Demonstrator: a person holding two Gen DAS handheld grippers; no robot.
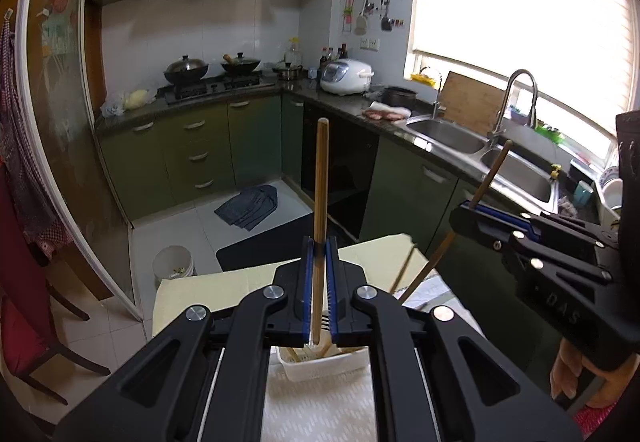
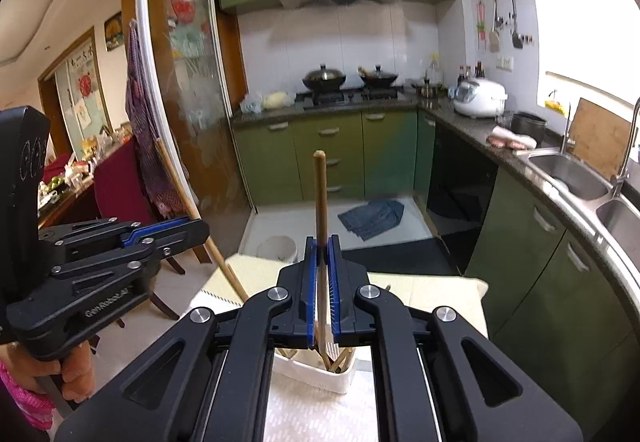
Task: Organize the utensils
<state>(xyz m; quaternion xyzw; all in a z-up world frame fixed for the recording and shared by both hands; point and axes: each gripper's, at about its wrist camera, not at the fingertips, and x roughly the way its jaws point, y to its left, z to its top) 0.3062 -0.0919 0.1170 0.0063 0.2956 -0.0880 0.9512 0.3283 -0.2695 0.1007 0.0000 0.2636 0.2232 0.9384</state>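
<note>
- Currently each claw, left claw (image 1: pixel 320 242) and right claw (image 2: pixel 323 242), is clamped on one upright chopstick (image 1: pixel 321 177).
- Directly beneath both sits the white basket (image 1: pixel 320 366); both chopsticks' long axes already point down into it.

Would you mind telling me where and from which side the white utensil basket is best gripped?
Grip the white utensil basket by its thin upright near wall, coming straight down from above. The rim is open there; chopsticks fill the far right corner. Both grippers, left and right, already hold chopsticks.

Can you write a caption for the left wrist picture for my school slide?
Left gripper holds a chopstick upright over the white utensil basket, with the right gripper holding another.
</note>
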